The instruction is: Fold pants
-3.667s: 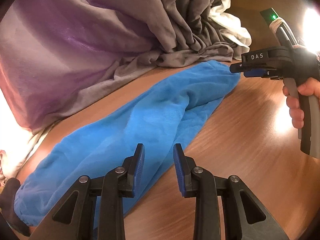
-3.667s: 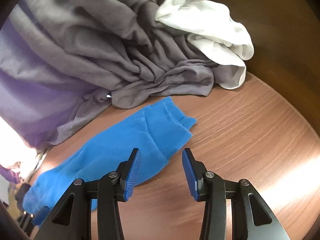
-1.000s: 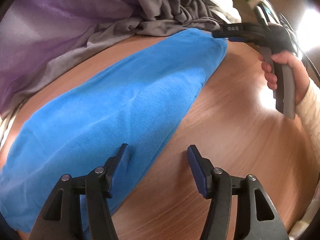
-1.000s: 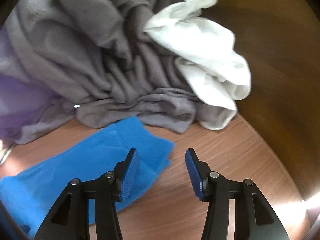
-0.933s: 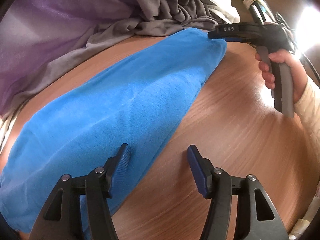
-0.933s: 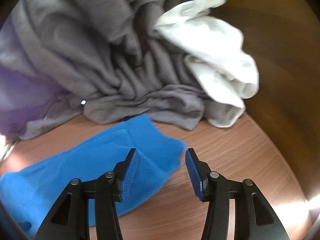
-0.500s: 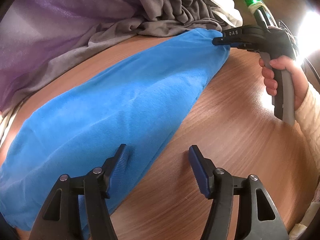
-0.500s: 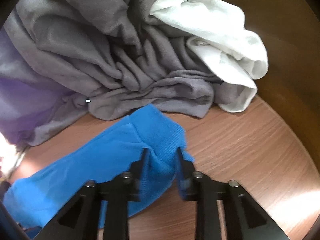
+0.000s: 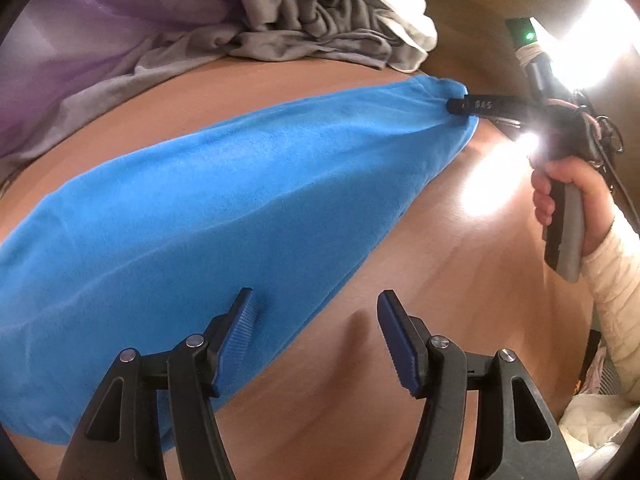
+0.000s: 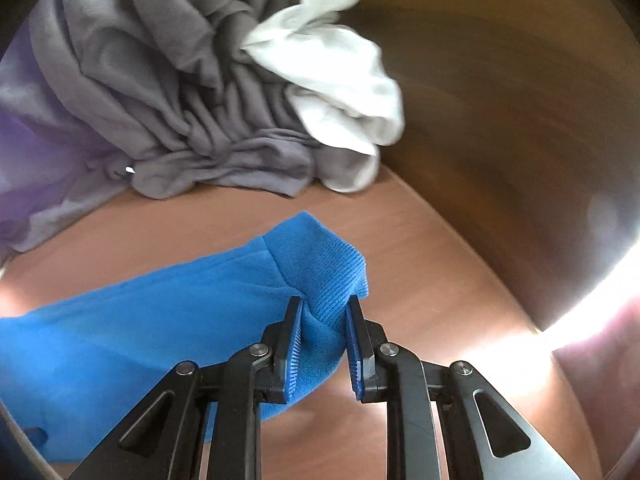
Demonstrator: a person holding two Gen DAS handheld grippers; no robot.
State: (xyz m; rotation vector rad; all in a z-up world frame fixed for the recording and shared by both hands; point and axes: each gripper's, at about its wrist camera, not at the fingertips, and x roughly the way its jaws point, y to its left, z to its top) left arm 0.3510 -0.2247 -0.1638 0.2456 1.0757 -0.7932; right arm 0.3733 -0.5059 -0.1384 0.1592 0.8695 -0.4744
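Right gripper (image 10: 323, 332) is clenched on the ribbed cuff (image 10: 320, 268) of the blue pants (image 9: 224, 208), with a bunched wad of knit between the pads. Left gripper (image 9: 316, 332) is released, jaws wide, left pad over the near edge of the fabric, right pad over bare counter (image 9: 460, 264). The pants lie lengthwise along the wooden counter, apparently already doubled leg on leg. The cuff end is lifted slightly at the right, the rest lies flat

Step in hand, as I read it: bring the cuff end over toward the other end for the crosswise fold

To do it well:
- confirm both leg layers are in the right grip. The view shows a thick wad but I can't tell the layer count
- pinch the near edge with the left gripper to anchor the fold line, or the fleece may slide on the smooth wood
- lift the cuff just enough to clear, carry it straight along the leg axis, no twist
- stay clear of the grey garment pile (image 10: 192, 92) and the white cloth (image 10: 344, 96) just behind the cuff, easy to snag
- lay edges aligned before letting go
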